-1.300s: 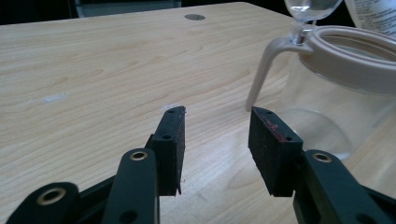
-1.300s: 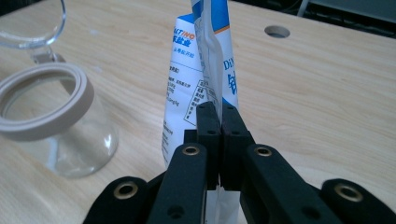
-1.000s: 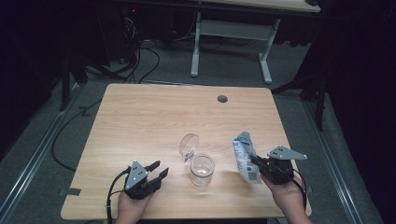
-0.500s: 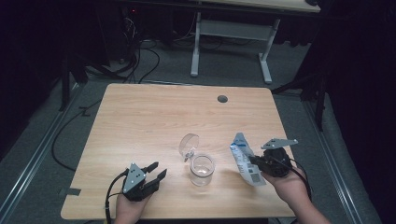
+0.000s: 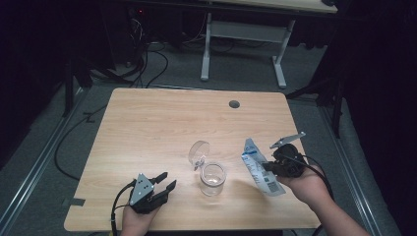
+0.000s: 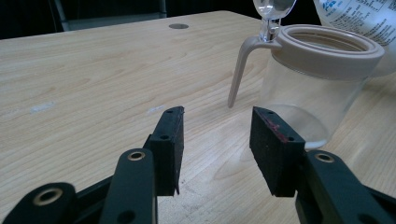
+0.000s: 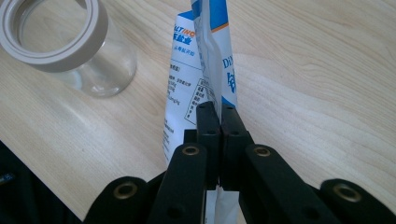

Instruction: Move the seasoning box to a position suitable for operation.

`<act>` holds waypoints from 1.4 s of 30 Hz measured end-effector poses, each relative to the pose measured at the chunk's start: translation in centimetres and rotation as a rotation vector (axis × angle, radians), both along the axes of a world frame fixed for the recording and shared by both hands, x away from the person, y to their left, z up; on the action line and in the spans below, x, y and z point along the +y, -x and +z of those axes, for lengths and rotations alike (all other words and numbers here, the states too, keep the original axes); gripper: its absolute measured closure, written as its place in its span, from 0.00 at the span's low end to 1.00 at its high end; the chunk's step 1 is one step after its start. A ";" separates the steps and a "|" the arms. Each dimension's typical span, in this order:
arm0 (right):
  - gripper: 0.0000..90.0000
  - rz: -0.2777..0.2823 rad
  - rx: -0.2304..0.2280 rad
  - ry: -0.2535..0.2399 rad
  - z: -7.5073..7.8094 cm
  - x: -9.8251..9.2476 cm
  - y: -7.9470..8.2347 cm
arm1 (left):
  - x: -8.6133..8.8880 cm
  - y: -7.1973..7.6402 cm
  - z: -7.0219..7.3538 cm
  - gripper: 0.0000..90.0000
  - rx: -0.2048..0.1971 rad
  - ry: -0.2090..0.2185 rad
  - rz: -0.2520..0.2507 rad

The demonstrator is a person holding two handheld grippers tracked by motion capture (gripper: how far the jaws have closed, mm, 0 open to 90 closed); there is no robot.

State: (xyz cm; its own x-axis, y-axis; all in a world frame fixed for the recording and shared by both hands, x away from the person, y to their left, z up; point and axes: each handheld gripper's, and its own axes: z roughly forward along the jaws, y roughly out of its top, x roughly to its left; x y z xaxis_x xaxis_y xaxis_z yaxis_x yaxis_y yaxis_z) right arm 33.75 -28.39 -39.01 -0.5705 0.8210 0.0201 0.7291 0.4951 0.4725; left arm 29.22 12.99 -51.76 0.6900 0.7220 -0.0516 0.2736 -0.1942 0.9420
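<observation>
Right gripper (image 5: 265, 166) is clamped tight on the white-and-blue pouch (image 5: 258, 167), holding it just beside the open glass jar (image 5: 212, 178) mid-counter (image 5: 147, 128). Left gripper (image 5: 164, 182) waits with jaws apart, empty. Next, I'd say: tip the pouch over the jar's mouth.

Left gripper (image 6: 215, 149) jaws parted over wooden table (image 6: 93, 79), clear jar (image 6: 317, 79) just ahead, printed pouch (image 6: 359, 18) behind.

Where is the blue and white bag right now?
In the high view the bag is at the table's right front, pinched in the right gripper, just right of the open glass jar.
</observation>
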 end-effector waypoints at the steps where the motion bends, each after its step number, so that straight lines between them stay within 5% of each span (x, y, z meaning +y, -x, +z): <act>1: 1.00 -0.001 0.006 0.007 0.1 0.1 0.0 | 0.0 0.0 0.0 0.61 0.000 -0.002 -0.001; 23: 1.00 0.033 0.168 0.113 0.4 0.5 -0.9 | -0.2 0.0 -0.2 0.61 0.005 -0.010 -0.014; 42: 1.00 0.048 0.244 0.175 1.0 1.2 -1.2 | -0.7 0.4 -0.4 0.58 -0.015 -0.027 -0.031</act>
